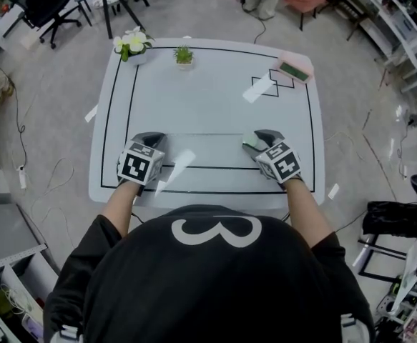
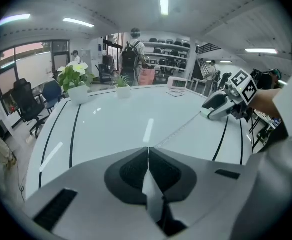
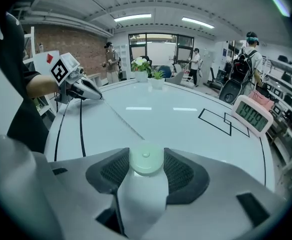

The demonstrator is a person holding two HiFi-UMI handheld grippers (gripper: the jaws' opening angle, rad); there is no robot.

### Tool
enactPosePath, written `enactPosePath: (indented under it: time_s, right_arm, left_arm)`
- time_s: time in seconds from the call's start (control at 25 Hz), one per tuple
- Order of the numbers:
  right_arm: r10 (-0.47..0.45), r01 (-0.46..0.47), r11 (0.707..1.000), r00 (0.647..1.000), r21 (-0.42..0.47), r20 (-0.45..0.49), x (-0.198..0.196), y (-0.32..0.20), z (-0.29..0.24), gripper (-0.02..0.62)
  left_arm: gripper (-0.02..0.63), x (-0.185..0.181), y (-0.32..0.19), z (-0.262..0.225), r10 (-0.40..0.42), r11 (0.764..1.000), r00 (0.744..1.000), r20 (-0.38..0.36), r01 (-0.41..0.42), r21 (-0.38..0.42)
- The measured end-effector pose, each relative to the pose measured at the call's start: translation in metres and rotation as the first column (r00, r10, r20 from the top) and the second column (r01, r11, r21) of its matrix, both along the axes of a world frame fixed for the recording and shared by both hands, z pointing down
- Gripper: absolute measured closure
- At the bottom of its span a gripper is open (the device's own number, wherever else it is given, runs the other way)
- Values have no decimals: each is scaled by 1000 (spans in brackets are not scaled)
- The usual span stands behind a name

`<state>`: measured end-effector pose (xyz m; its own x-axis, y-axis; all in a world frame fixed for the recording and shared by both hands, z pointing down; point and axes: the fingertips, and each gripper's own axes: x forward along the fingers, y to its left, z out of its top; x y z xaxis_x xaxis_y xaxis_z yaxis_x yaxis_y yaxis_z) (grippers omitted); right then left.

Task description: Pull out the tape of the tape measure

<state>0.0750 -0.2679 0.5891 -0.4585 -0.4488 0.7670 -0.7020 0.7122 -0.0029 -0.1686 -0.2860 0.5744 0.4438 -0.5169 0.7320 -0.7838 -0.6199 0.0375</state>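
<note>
Big white tabletop (image 1: 208,84) w/ black marker lines, a person in a black top leaning over its near edge, one claw in each hand, both low over the near part of the surface and well apart. Left claw (image 2: 148,153): jaws pressed together, no gap showing, pinching the end of the thin tape (image 2: 181,130). Right claw (image 1: 257,140): jaws partly apart and clamped on the tape measure (image 3: 146,159), a small round pale-green case sitting snug btwn the two dark pads. The tape runs out of that case in a straight line just above the tabletop, across to the left claw's tips. At the far edge: white flower pot (image 1: 133,47) at the left corner, small green plant (image 1: 184,56) just beside it, pink timer (image 1: 294,70) near the far right corner.
</note>
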Motion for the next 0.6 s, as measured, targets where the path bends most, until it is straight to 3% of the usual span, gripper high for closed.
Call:
enactPosePath:
  time_s: [0.32,0.6]
  right_arm:
    - [11,-10,1000,999,-29,50,1,0,2,370]
    - [28,-22,998,994,-61,108,-1,1,1,344]
  left_arm:
    - [597,0,1,4,13,1000,999,49,-13,9]
    - [587,-2,0,5,-6,1000,999,33,6,-3]
